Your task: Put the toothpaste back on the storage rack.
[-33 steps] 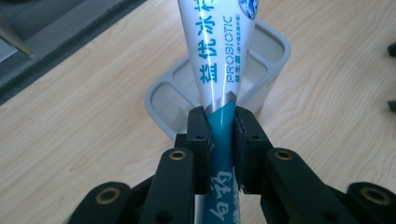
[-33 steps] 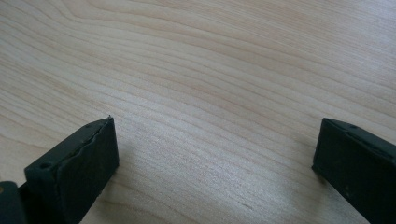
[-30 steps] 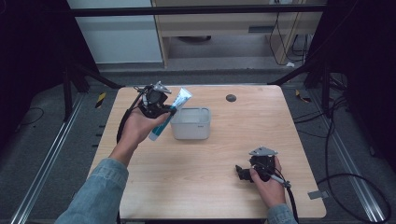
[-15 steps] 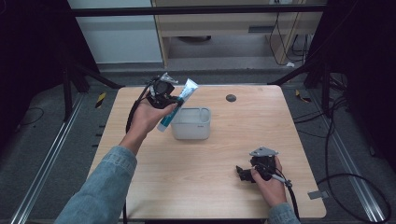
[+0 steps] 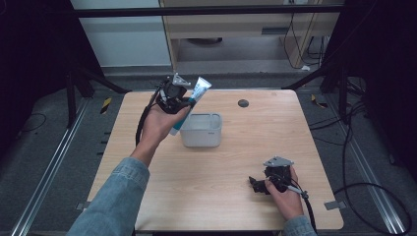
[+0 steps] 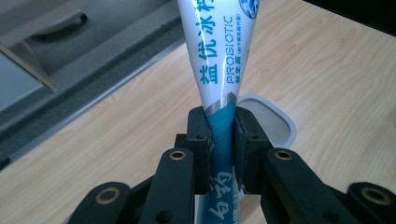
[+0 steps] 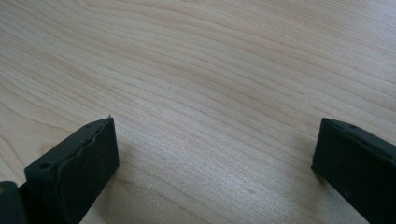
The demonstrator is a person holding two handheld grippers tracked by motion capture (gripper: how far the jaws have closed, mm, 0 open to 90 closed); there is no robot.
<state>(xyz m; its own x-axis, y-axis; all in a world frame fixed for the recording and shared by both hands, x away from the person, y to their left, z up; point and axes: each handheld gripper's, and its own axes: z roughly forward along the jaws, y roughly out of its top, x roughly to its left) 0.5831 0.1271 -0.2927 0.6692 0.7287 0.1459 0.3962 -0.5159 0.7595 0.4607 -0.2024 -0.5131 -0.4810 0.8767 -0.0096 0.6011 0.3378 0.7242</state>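
A white and teal toothpaste tube point(image 5: 195, 94) point(image 6: 219, 60) is clamped in my left gripper point(image 5: 183, 103) point(image 6: 220, 135), whose pads press on its teal middle. The tube is held up in the air, tilted, over the left rim of a white rectangular tub point(image 5: 201, 130) point(image 6: 275, 122) at the table's middle. My right gripper point(image 5: 255, 184) point(image 7: 215, 154) rests low at the table's front right, its jaws wide apart with only bare wood between them.
The light wooden table point(image 5: 246, 157) has a small dark round disc point(image 5: 243, 103) near its far edge. Black frame legs and cables stand on the floor around the table.
My left hand has carried the tube to the right and slightly up, from left of the tub to over its left rim. The right hand has stayed where it was.
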